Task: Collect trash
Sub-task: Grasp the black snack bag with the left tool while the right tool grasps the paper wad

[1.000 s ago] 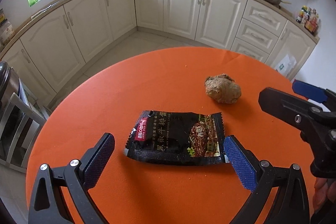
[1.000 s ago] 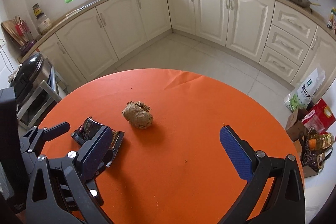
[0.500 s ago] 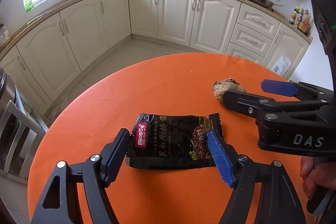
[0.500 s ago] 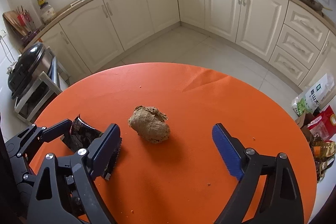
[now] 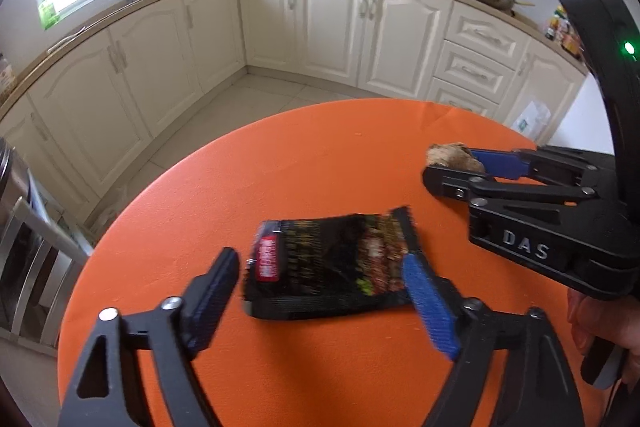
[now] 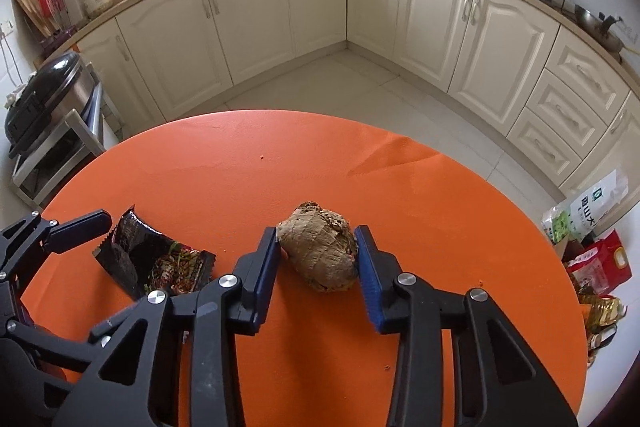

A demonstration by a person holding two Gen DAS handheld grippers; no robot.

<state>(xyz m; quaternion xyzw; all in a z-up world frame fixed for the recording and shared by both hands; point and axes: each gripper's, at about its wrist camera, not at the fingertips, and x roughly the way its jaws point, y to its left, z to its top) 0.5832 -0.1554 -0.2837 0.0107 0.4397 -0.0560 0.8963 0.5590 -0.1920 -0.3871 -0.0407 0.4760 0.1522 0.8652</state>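
Orange table [image 6: 280, 167] edge near wrapper [image 6: 160, 259] (prob.)

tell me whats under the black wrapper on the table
Only the orange table shows around the black snack wrapper, which lies flat on it between the opening left gripper fingers. Its underside is covered, so anything beneath cannot be seen.

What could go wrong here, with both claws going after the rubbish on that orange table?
The right gripper is closing on the crumpled brown wad; being lumpy, it might squirt out. The left gripper is opening around the flat black wrapper, which could slide on the orange table rather than lift. The two grippers work close together and might bump.
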